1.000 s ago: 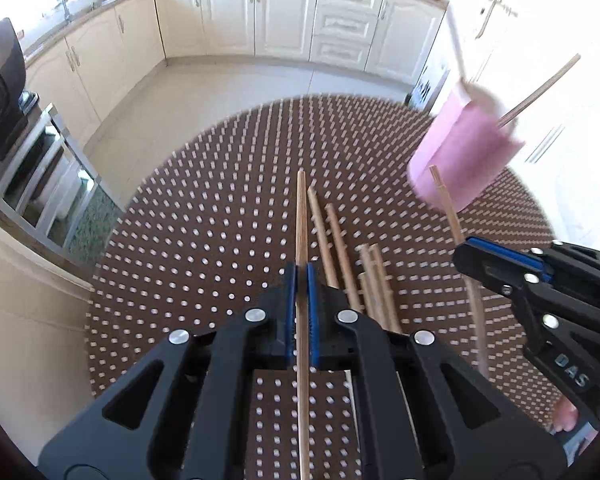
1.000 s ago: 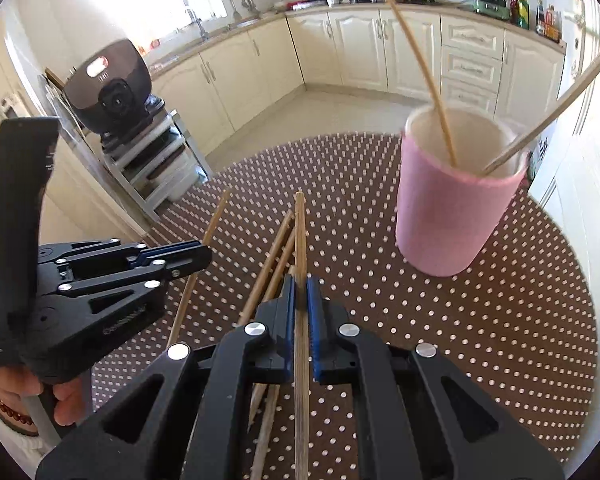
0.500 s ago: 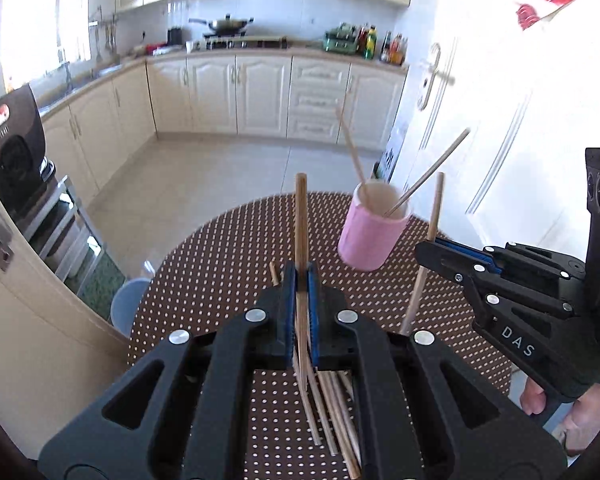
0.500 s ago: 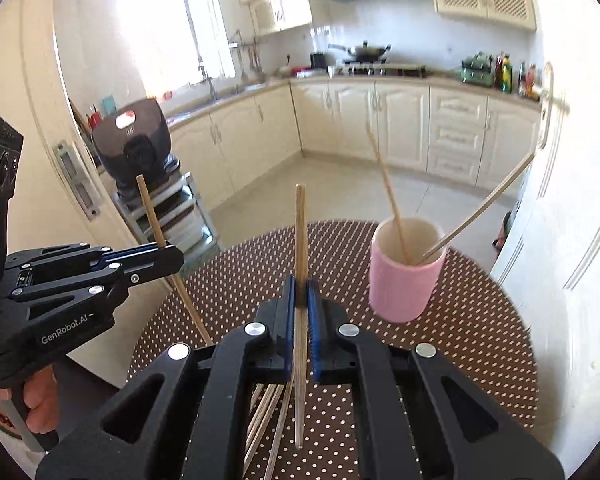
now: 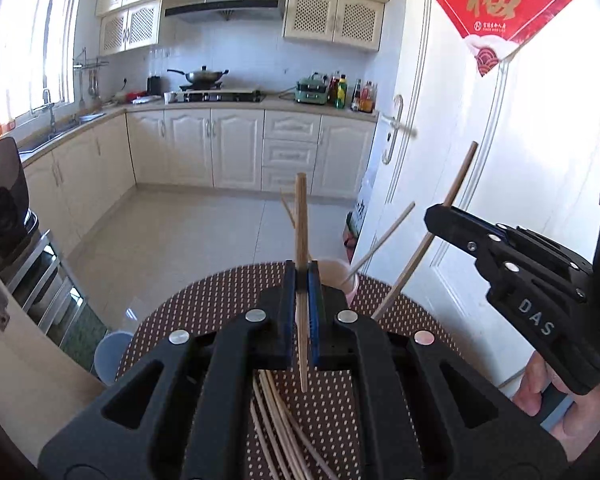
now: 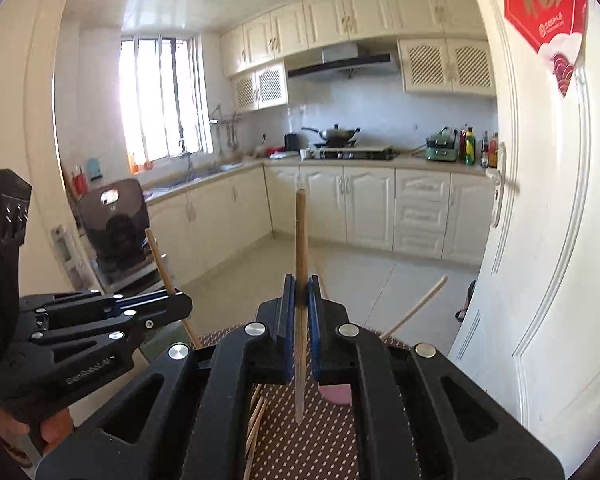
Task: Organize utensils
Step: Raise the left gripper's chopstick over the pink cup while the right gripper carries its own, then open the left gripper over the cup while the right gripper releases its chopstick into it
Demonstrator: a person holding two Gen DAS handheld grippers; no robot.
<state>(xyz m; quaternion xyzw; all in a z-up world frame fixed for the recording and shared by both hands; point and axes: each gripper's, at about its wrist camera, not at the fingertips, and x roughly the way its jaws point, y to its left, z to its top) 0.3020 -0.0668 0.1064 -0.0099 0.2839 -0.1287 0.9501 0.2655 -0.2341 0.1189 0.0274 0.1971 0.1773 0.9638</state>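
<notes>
we hold two grippers above the table. the left gripper is clamped on one chopstick, which stands upright between its blue pads. the right gripper grips a second chopstick in the same way. the pink cup stands on the dotted table behind the left gripper and has two sticks in it. several loose sticks lie on the table under the left gripper; we cannot count them exactly.

Pink cup near far edge of surface; two sticks lean from its mouth, fouling approach from above. Loose chopsticks cover near middle. Left part bare. Door close beyond right edge.
</notes>
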